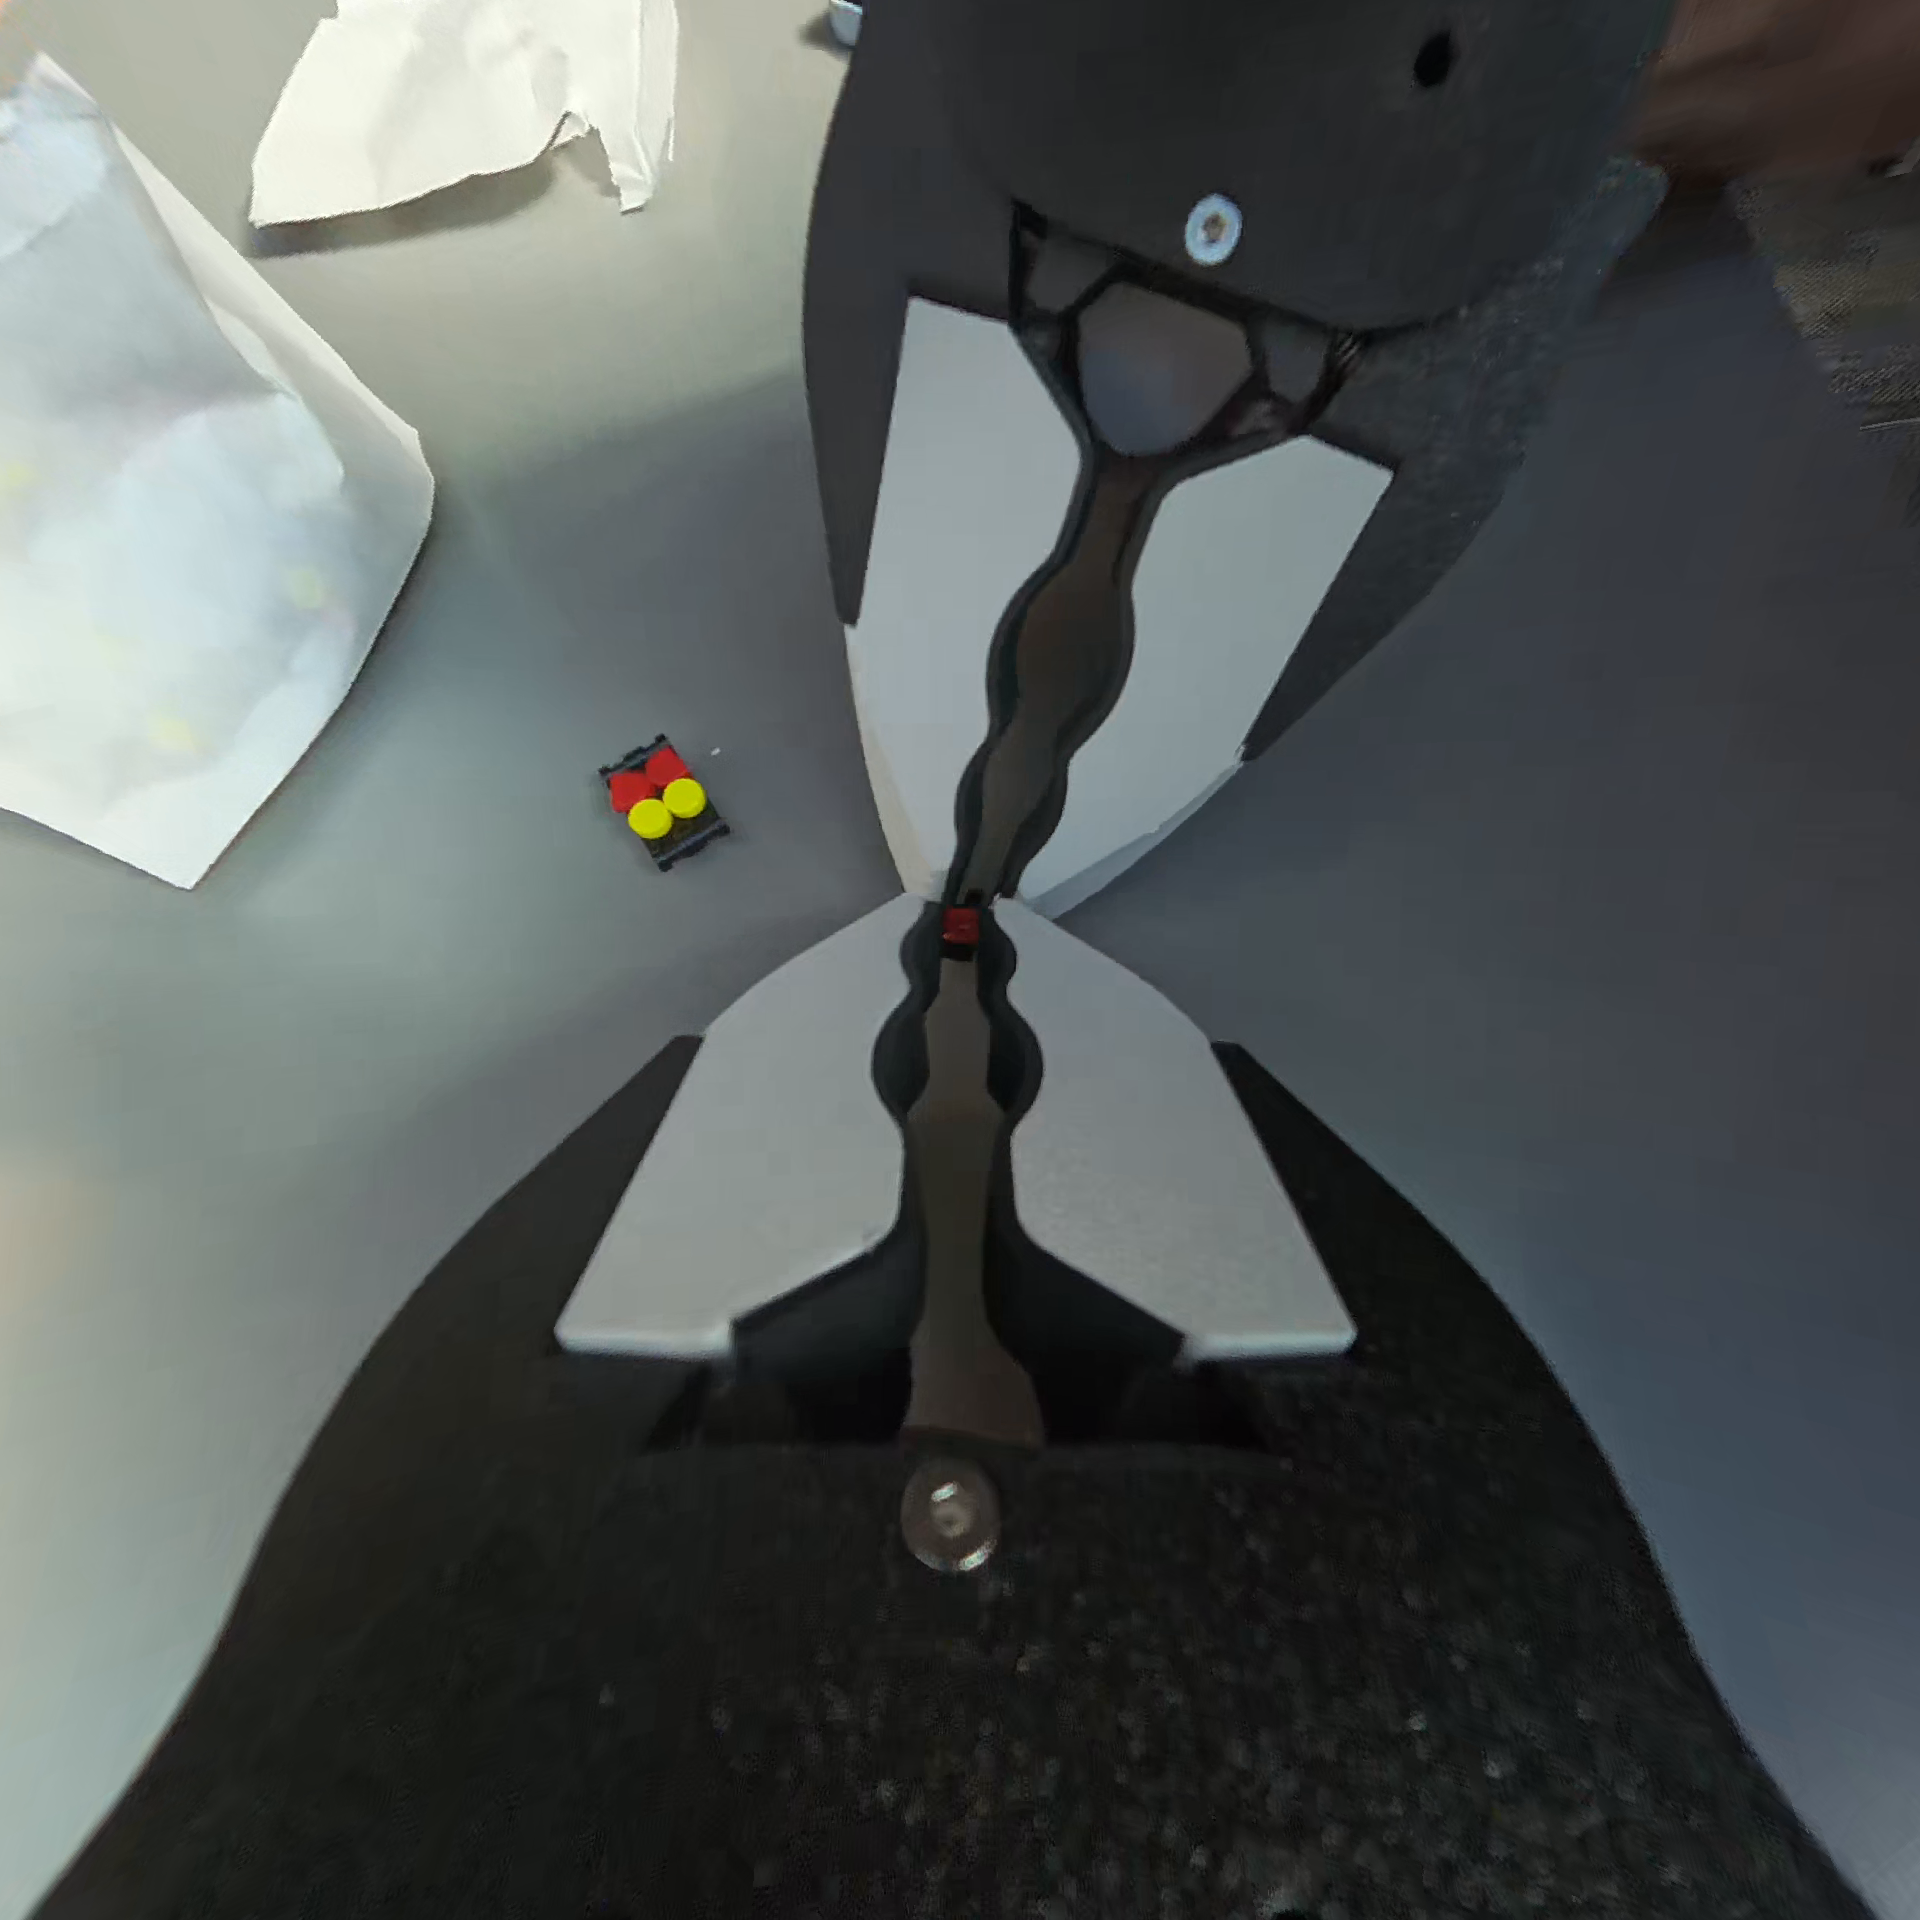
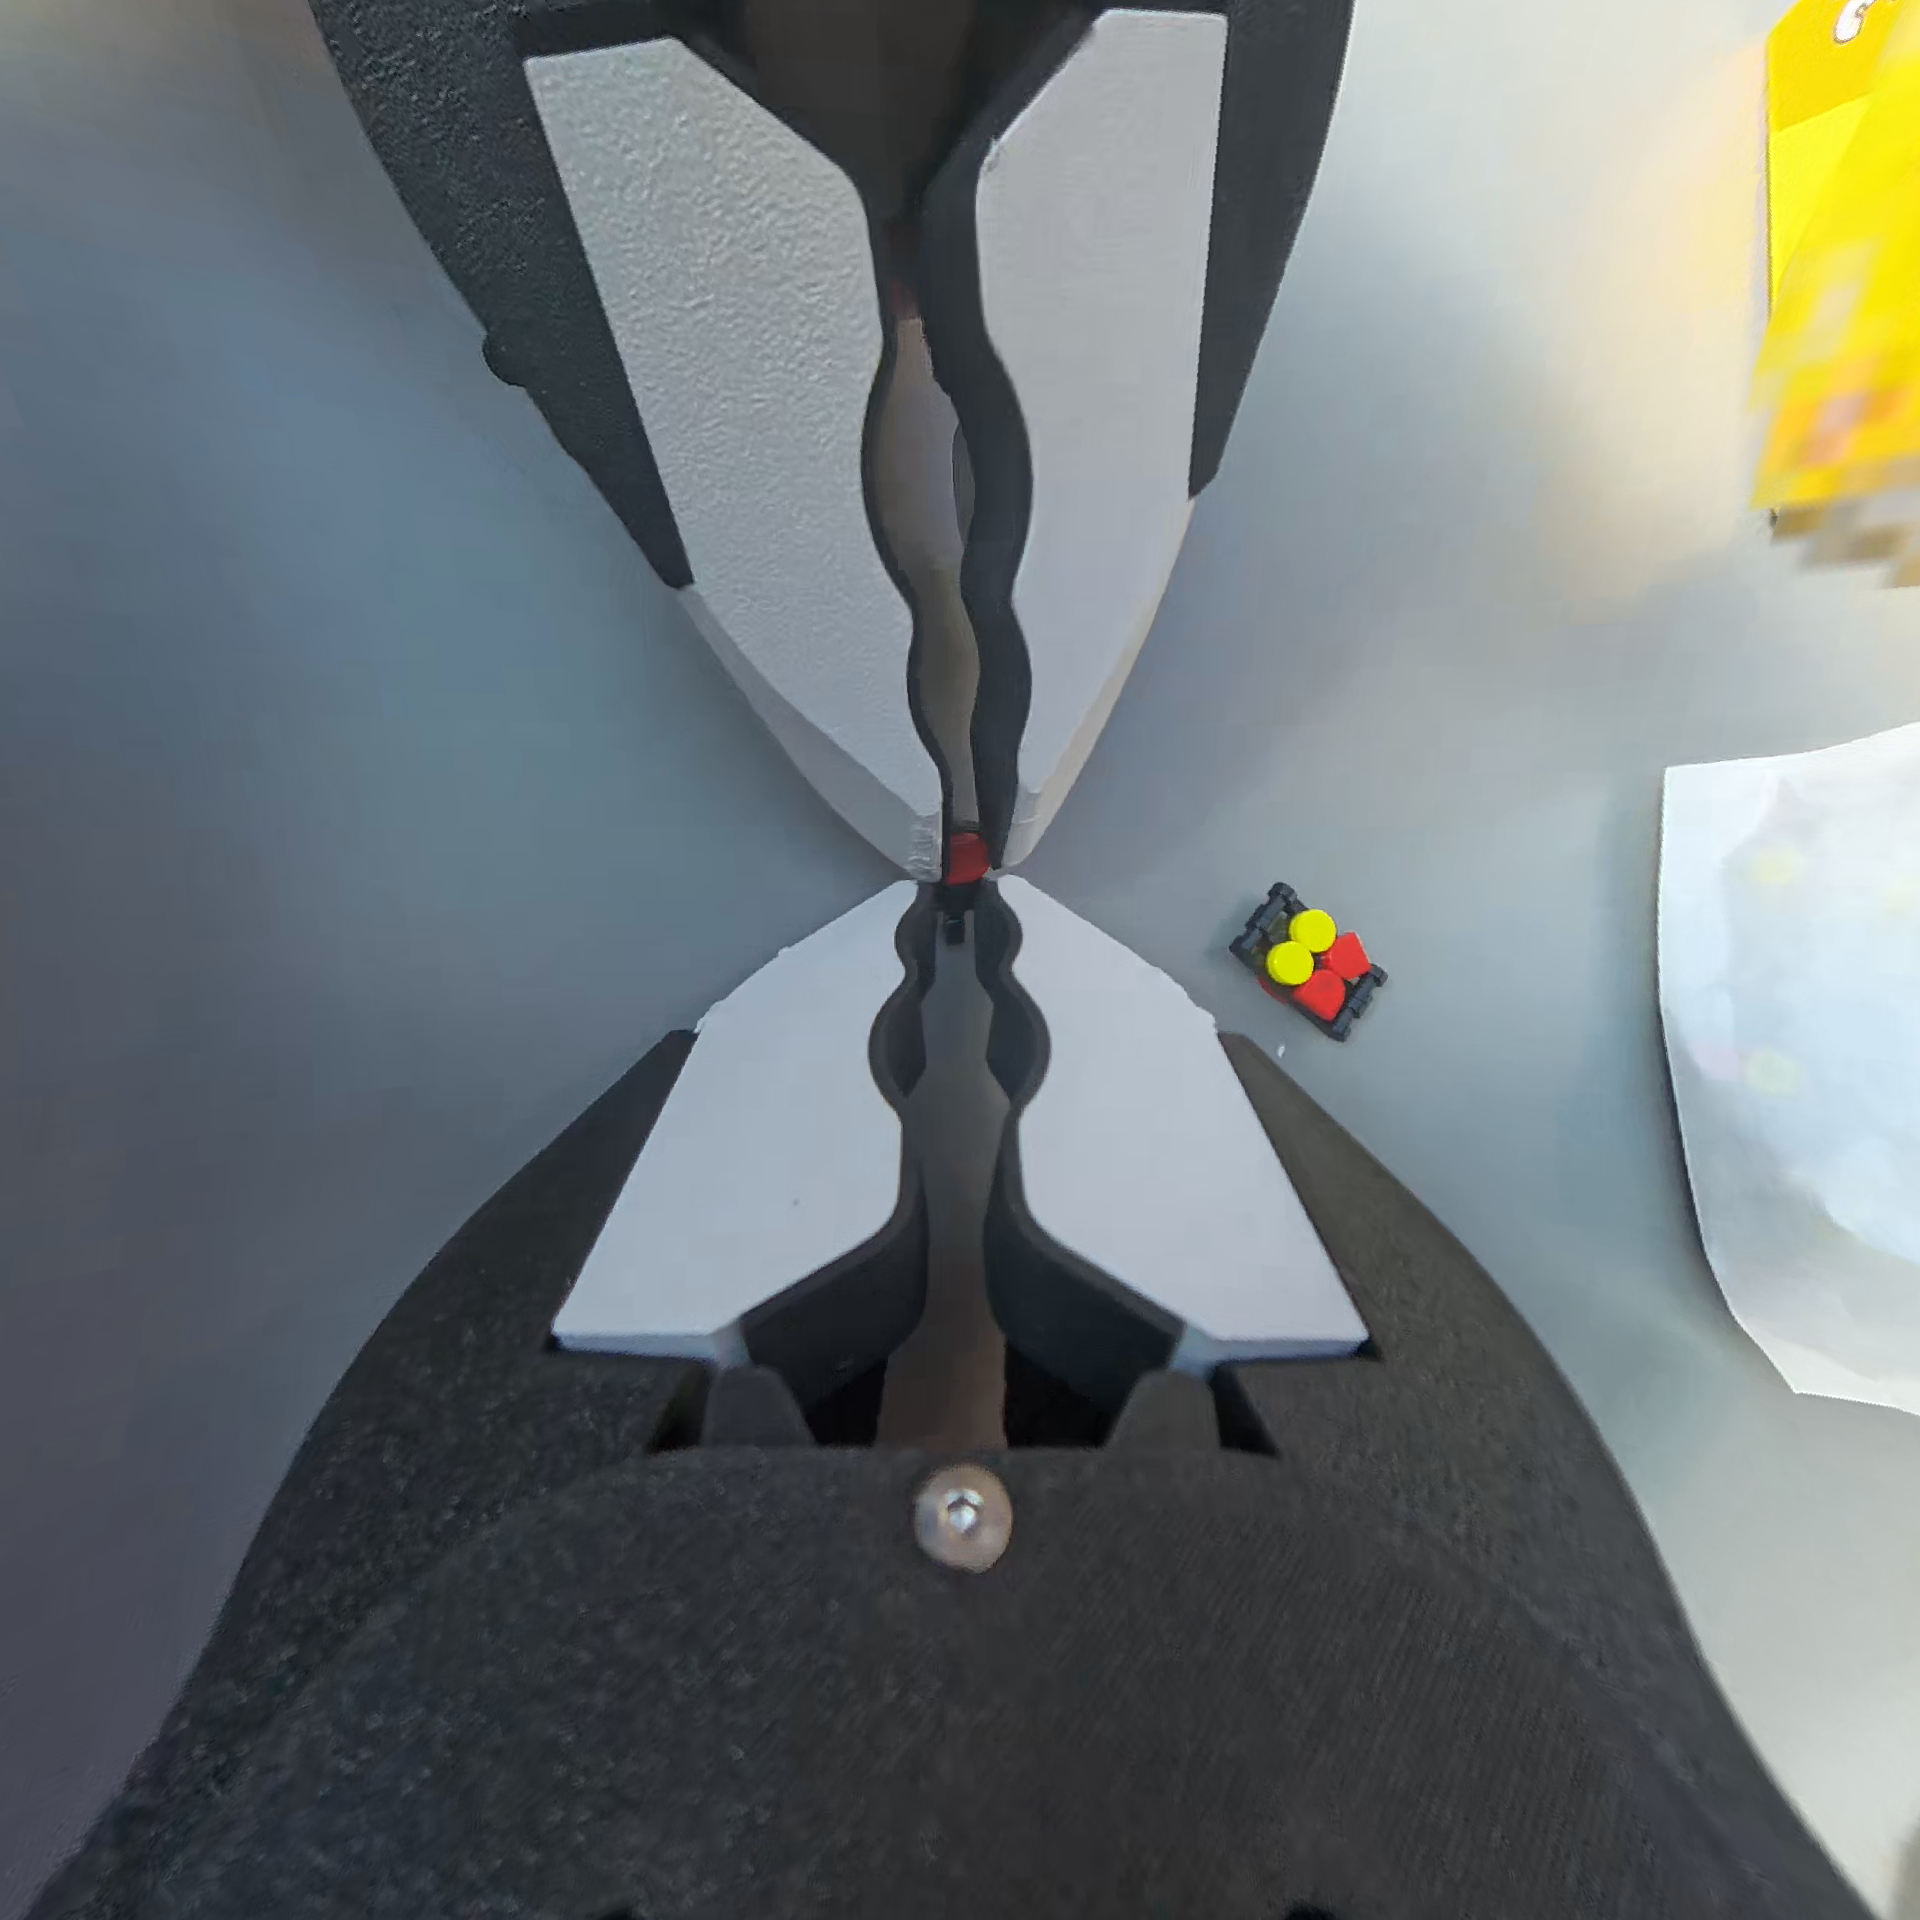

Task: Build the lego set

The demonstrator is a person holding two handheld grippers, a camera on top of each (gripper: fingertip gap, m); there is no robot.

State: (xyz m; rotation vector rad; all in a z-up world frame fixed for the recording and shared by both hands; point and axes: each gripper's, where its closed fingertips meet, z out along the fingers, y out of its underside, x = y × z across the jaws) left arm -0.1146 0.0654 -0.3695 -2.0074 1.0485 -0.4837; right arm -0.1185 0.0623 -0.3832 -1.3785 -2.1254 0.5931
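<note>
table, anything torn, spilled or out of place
Only the torn white paper at the table's far edge looks ragged. The small black, red and yellow lego piece sits flat and intact beside a white bag. Nothing is spilled.

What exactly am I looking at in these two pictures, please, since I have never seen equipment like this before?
These are two hand-held grippers, each with two fingers and a camera looking forward along them. One picture comes from the left gripper, the other from the right gripper; each also shows the other gripper coming in from the top. They meet tip to tip, both closed on a tiny red and black lego piece. On the grey table lie a small black lego assembly with red and yellow studs, a white paper bag, torn white paper and, in the right view, a yellow box.
</note>
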